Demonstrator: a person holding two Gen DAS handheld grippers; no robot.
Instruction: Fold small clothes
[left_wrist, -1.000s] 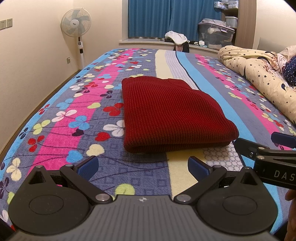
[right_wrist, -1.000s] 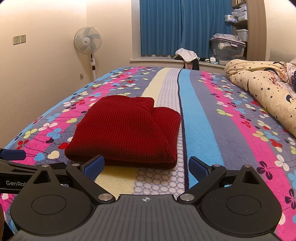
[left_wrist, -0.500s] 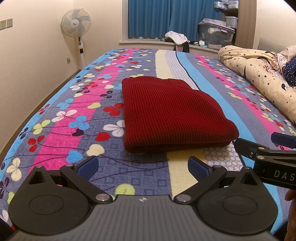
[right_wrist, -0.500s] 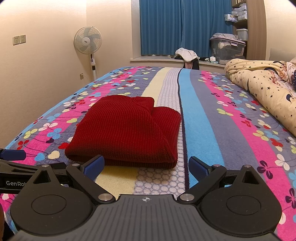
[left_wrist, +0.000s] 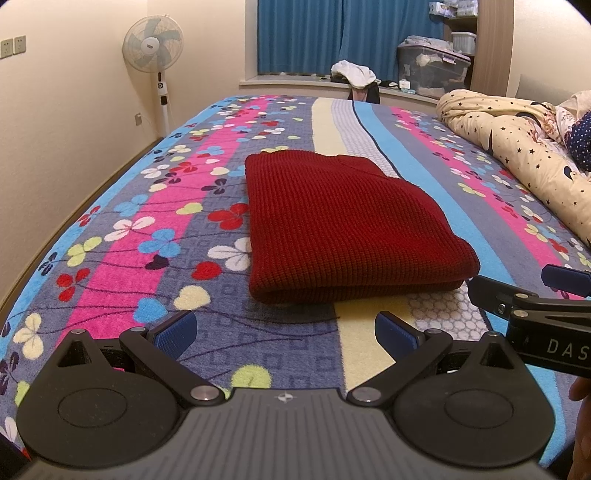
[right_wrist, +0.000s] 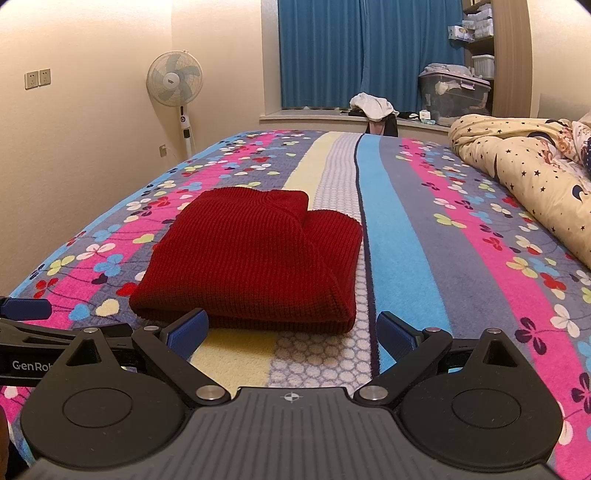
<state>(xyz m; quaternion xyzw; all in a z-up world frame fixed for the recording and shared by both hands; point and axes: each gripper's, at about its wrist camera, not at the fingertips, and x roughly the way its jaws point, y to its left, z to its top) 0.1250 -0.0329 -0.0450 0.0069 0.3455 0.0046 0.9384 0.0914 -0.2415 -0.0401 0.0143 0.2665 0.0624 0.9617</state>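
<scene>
Folded red sweater (left_wrist: 343, 225) — long axis seemingly along the blanket's (left_wrist: 147, 206) stripes

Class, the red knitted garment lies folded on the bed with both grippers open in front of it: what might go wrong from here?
1. The folded red knitted garment looks bulky; nudging its near edge with the right gripper might undo the fold.
2. The left gripper and right gripper sit close together, so they may collide.

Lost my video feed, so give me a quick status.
Left gripper and right gripper open, empty. Red sweater folded on blanket, untouched. Nothing in the way.
</scene>
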